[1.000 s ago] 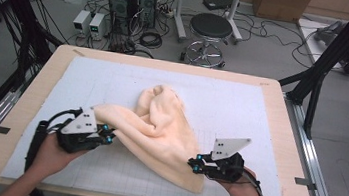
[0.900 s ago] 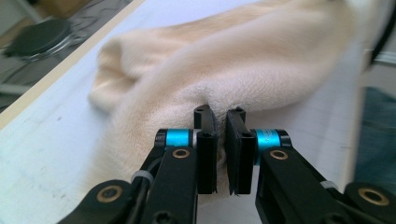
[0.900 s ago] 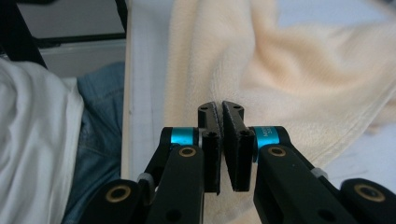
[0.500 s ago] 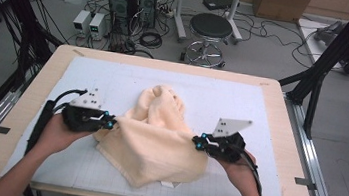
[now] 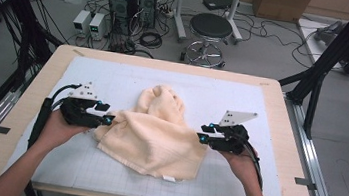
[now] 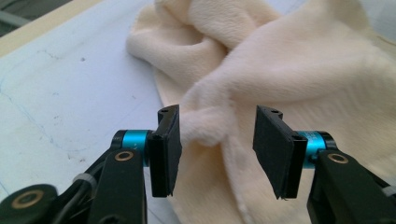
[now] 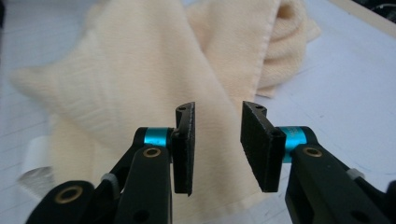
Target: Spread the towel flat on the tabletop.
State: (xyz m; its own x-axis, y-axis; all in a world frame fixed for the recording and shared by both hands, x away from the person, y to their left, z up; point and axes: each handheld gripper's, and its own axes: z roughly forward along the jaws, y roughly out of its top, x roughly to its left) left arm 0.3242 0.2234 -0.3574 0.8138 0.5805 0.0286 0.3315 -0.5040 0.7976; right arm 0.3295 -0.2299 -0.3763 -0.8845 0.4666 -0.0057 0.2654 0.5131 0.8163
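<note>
So compared to a moment ago, both grippers have let go of the cream towel [image 5: 155, 136]. The left gripper [image 5: 108, 118] was clamped on a corner before, and its jaws have just been opening; in the left gripper view a little fold of the towel [image 6: 299, 93] is sitting between the pads [image 6: 168, 140] with nothing pressing on it. Same deal with the right gripper [image 5: 202, 134]: its jaws have just been opening too, and in the right gripper view they're standing apart over the towel's hemmed edge [image 7: 140, 79], not pinching it. The near flap that was hanging out toward the table's front edge earlier is now lying folded over the middle of the heap, so the towel is looking more compact.

Count-wise: one towel, two grippers, one hand on each. The towel is resting on the white gridded mat [image 5: 262, 109] on top of the wooden table [image 5: 283, 99], roughly centred, right between the two grippers, with its far end bunched up in a lump.

Beyond the table there's one round black stool [image 5: 211, 27] and two desktop computer towers [image 5: 134, 0] sitting on the floor.
</note>
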